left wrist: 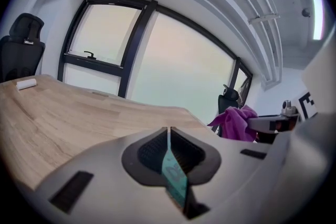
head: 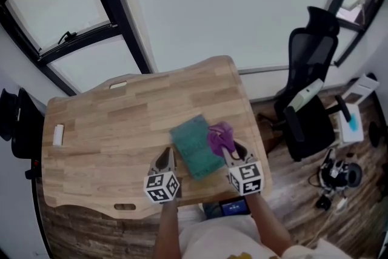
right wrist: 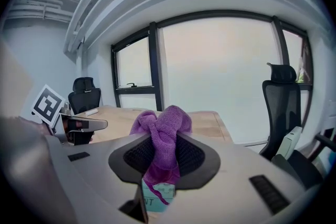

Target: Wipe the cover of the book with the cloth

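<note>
A teal book (head: 193,145) lies flat on the wooden table (head: 109,130), near the front edge. My right gripper (head: 229,151) (right wrist: 160,139) is at the book's right edge, shut on a bunched purple cloth (head: 219,136) (right wrist: 161,126) that stands up above its jaws. My left gripper (head: 163,158) (left wrist: 168,131) is just left of the book, jaws pressed together with no gap. A thin teal strip shows in the slot below its jaws; I cannot tell what it is. The cloth (left wrist: 236,122) also shows at the right of the left gripper view.
A small white object (head: 58,134) lies near the table's left edge. A black office chair (head: 312,100) stands to the right of the table, another black chair (head: 15,121) at the far left. Windows run behind the table. Cables and gear lie on the floor at right.
</note>
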Demonstrator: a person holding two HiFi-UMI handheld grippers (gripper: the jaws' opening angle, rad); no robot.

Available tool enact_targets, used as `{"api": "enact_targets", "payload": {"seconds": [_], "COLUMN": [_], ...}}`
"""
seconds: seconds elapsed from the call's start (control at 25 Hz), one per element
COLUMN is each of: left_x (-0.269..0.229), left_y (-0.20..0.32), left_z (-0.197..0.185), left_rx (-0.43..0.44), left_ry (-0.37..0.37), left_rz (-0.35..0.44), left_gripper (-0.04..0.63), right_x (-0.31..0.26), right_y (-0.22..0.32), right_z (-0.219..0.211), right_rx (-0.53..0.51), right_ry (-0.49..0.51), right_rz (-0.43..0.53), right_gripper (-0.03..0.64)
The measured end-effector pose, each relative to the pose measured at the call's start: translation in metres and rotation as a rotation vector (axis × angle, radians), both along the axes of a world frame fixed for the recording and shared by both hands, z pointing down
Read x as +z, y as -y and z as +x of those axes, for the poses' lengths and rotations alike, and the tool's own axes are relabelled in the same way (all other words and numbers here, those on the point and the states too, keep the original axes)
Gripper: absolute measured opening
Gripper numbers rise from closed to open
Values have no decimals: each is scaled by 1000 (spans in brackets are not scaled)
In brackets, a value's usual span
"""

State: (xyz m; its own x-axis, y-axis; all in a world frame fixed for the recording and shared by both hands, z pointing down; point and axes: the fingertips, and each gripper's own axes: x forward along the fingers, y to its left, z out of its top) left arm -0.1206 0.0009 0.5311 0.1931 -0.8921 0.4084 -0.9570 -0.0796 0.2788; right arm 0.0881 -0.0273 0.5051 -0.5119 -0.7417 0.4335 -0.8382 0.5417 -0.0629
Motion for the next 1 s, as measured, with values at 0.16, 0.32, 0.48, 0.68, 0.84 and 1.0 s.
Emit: {"api": "enact_targets", "payload": {"seconds": [0.16, 0.32, 0.48, 0.68, 0.84, 1.0], "left_x": [11, 26, 36, 50, 62, 72], "left_y": [7, 10, 16, 24, 29, 33], "left_z": [-1, -11, -14, -12, -9, -7], "left_rx": [9, -1, -1, 16, 32, 44], "left_ry": [-9, -42, -67, -105, -131, -150], "left_rz": [-25, -62, -85, -120, -155, -186], "left_gripper": [2, 3, 7, 54, 83, 99], "right_x": [9, 18, 23, 29, 34, 40], "right_y": [14, 21, 28, 35, 43, 50], "right_z": [-1, -9, -14, -20, -25, -27], "right_rx": [16, 14, 4, 3, 4, -1], "right_ry": [-2, -16, -25, -33, -43, -52], "right_rz": [-7, -32, -44, -68, -73, -83], "right_gripper": [98, 98, 98, 98, 98, 98]}}
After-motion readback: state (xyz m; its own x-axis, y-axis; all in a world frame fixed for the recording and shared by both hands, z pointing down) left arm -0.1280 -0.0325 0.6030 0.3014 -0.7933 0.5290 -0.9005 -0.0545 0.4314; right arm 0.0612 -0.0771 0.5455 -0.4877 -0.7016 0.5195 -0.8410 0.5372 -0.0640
